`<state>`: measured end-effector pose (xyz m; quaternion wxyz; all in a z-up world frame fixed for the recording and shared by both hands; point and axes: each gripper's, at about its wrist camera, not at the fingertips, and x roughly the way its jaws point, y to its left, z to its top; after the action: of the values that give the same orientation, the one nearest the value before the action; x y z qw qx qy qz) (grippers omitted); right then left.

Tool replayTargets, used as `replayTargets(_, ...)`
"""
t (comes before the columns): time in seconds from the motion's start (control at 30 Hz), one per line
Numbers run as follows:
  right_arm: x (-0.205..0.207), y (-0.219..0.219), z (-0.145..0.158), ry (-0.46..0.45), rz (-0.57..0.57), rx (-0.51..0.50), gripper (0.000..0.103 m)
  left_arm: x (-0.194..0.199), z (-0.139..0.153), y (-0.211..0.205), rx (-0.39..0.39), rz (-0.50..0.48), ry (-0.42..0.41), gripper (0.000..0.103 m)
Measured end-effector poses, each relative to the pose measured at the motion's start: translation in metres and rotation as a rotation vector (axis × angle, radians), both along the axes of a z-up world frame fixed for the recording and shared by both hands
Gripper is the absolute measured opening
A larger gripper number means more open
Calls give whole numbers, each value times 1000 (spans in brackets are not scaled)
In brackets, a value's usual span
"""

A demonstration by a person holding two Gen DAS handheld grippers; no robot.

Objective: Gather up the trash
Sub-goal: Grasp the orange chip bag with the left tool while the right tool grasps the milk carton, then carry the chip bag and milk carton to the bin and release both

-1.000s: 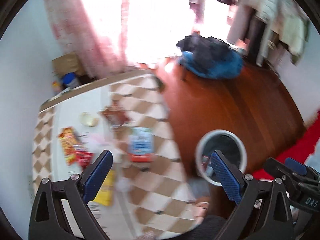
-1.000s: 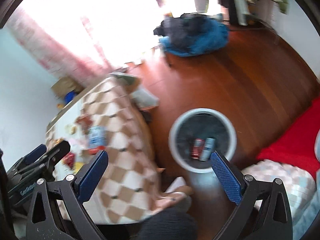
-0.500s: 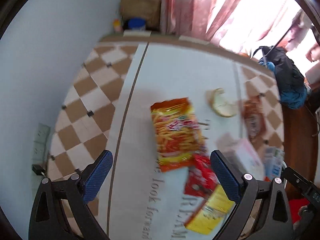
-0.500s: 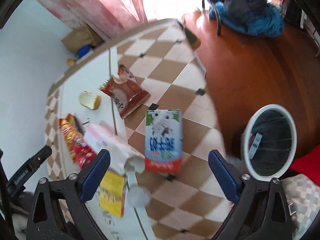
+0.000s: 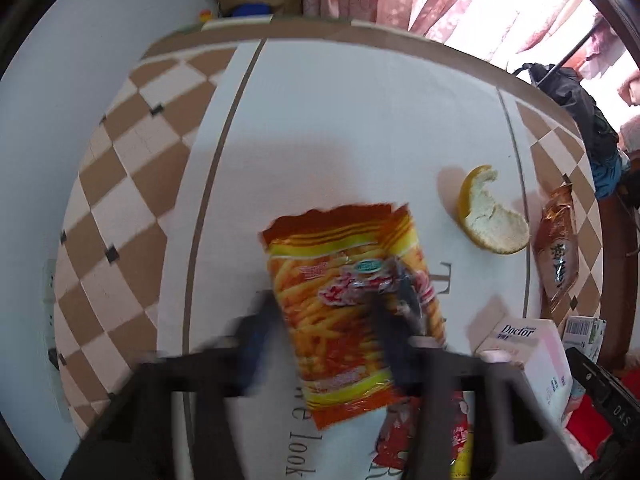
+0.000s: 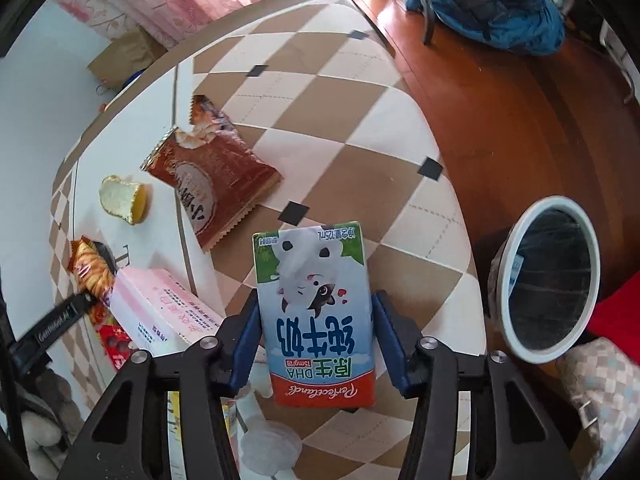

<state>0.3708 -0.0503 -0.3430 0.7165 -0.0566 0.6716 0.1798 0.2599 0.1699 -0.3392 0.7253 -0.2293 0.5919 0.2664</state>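
Two grippers over table [image 6: 360, 128]: right gripper [image 6: 316, 336] closed on milk carton [image 6: 314, 312], bin [image 6: 548, 284] on floor beside; left gripper [image 5: 328, 344], blurred, jaws narrowed around chip bag [image 5: 348, 312], contact unclear; peel [image 5: 490, 220] near

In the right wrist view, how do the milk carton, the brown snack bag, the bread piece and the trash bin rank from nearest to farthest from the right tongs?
1. Milk carton: between the fingers of the right tongs.
2. Brown snack bag: ahead, slightly left, on the table.
3. Bread piece and trash bin: too close to call; bread far left on the table, bin right on the floor.
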Motion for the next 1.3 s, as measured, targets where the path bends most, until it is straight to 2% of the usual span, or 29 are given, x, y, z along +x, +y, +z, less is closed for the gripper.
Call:
replayTargets(0.03,-1,1,0,-8,11,-5,55,0,2,-3,13,-8,-7,29)
replayTargets(0.07,-2,1,1,-15,18,-5,55,-1,3,-5,24,-15,-12,15)
replayTargets(0.13,-3,1,3,-28,27,-5,55,-5,9,-8,55,-25,-17,9)
replayTargets(0.3,-8,-4,19,-67,36,17,55,-16,35,-19,151,-40,-38,4)
replayTargets(0.6,-28,-18,72,-177,63,67,55,-61,100,-39,347,-56,-94,4)
replayTargets(0.7,-38,-22,89,-214,78,72,55,-67,116,-32,362,-62,-120,4)
replayTargets(0.9,-57,-42,129,-278,99,130,55,-84,157,-69,363,-83,-211,4)
replayTargets(1.1,-72,-85,174,-344,78,196,55,-84,195,-129,343,-159,-308,4)
replayTargets(1.3,-78,-152,203,-402,28,198,55,-60,213,-202,295,-275,-372,4)
